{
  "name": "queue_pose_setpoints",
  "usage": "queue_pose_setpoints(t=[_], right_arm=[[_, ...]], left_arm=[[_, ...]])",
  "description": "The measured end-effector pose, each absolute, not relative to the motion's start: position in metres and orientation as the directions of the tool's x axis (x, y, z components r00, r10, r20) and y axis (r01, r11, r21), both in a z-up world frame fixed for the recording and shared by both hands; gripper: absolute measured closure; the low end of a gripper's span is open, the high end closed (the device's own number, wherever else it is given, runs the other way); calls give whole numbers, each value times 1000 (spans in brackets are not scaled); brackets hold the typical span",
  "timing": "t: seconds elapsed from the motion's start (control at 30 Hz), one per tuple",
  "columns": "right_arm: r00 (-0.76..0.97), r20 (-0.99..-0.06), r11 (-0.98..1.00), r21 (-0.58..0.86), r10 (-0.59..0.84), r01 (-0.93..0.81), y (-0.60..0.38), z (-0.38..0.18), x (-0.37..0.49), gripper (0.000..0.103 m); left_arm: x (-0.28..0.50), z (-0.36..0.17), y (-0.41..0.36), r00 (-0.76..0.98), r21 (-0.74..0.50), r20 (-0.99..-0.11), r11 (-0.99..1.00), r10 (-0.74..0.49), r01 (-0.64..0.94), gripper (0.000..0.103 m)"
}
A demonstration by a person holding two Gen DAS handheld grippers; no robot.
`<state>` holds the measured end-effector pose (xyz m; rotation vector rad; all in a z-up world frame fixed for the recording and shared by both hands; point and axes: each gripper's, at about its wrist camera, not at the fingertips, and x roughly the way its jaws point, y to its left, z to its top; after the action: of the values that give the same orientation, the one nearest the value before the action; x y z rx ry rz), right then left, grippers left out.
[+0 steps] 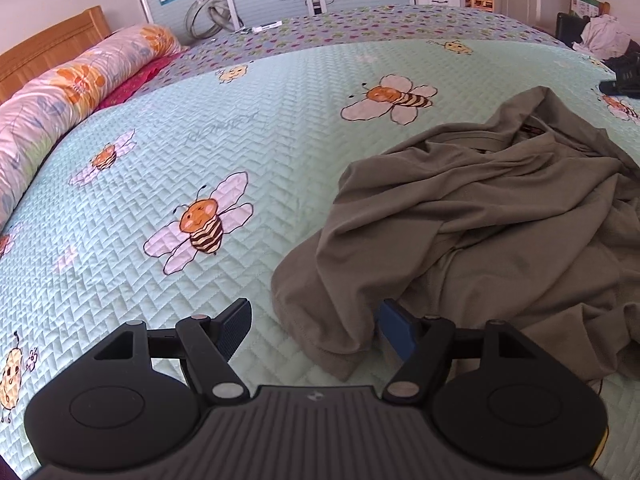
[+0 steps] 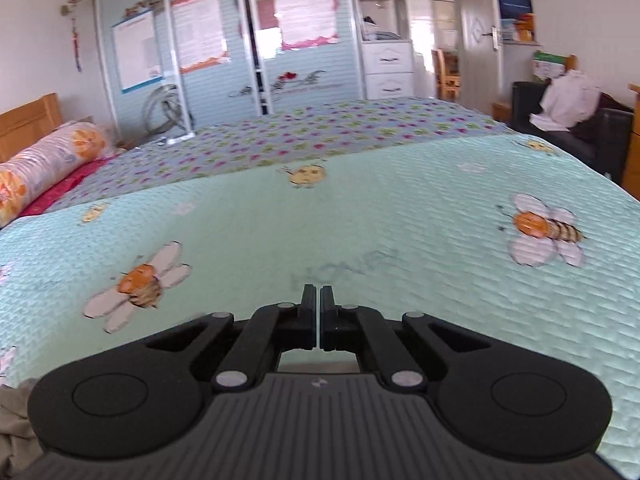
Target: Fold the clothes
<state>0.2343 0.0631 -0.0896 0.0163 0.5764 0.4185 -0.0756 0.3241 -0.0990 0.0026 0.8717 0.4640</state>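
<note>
A crumpled olive-grey garment (image 1: 480,220) lies in a heap on the mint bee-print bedspread (image 1: 240,152), at the right of the left wrist view. My left gripper (image 1: 316,320) is open just above the bed. The garment's near hem hangs between its fingers, close to the right blue pad (image 1: 394,326), and neither pad presses on it. My right gripper (image 2: 320,300) is shut with nothing between its fingers, over bare bedspread (image 2: 360,216). A scrap of the garment (image 2: 14,412) shows at the lower left edge of the right wrist view.
A rolled floral quilt (image 1: 60,92) lies along the wooden headboard (image 1: 44,48) at the left. A second, flower-print cover (image 1: 360,24) spans the far side of the bed. Wardrobe doors (image 2: 224,48) stand behind it. A dark chair with white clothes (image 2: 568,100) stands at the right.
</note>
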Motion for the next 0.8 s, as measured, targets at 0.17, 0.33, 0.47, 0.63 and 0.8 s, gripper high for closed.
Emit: queue_pose_setpoints(t=[0.17, 0.33, 0.47, 0.63, 0.8], right_arm=[[693, -583, 903, 213, 424, -373, 43, -115, 221, 96], [663, -564, 853, 159, 492, -497, 56, -120, 184, 70], [676, -549, 837, 80, 491, -542, 66, -116, 170, 65], [680, -533, 840, 117, 504, -530, 59, -116, 159, 62], [677, -534, 845, 147, 506, -514, 50, -123, 143, 60]], left_arm=[[-57, -94, 323, 595, 213, -693, 904, 407, -370, 29], [-21, -99, 323, 658, 282, -632, 913, 409, -296, 29], [9, -109, 329, 666, 288, -629, 917, 399, -277, 29], [39, -128, 330, 639, 272, -693, 942, 333, -196, 29], [48, -136, 348, 596, 97, -760, 952, 260, -292, 93]])
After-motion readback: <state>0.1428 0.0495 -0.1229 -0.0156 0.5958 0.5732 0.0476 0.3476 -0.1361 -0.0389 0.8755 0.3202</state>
